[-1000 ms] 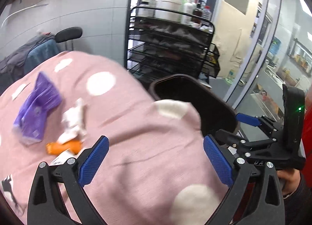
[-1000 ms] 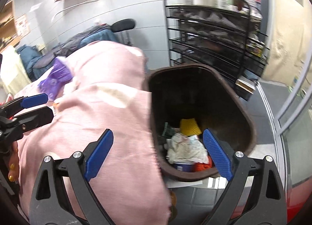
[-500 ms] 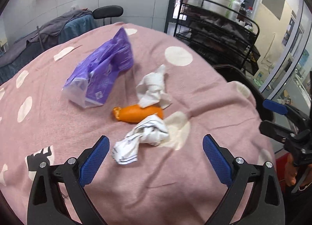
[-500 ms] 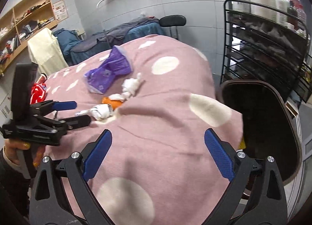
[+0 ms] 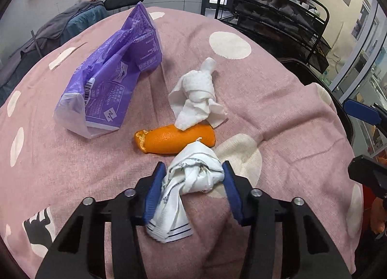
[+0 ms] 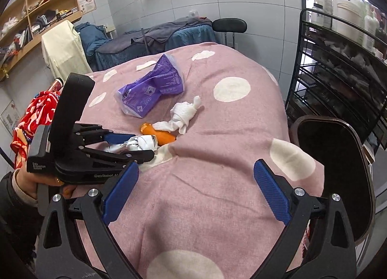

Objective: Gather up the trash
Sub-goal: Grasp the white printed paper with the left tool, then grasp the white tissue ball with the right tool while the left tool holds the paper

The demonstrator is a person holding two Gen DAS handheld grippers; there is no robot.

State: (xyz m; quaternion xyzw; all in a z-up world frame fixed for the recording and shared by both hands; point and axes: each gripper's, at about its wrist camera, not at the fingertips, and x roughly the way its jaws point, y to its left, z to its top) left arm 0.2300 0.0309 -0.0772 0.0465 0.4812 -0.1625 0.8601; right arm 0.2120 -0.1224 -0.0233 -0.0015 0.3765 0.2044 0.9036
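While the left gripper (image 5: 192, 183) points down at the pink spotted blanket (image 5: 278, 109), its jaws have just been closing and now press on both sides of a crumpled white wrapper (image 5: 193, 177) that lies on the cloth. Just ahead of its fingertips, touching the wrapper's far end, lies an orange peel (image 5: 174, 140). Beyond that, a twisted white tissue (image 5: 197, 92) overlaps the peel's upper edge. Farther ahead and to the left of the gripper sits a purple plastic bag (image 5: 113, 78), apart from the tissue. The right gripper (image 6: 193, 187) hovers over a bare stretch of the blanket with its blue pads wide apart and nothing between them. To its right, past the blanket's edge, stands a dark bin (image 6: 338, 170), and behind the bin a black wire rack (image 6: 338, 73) carrying white bottles. A hand (image 6: 26, 179) grips the left tool's handle, seen in the right wrist view.
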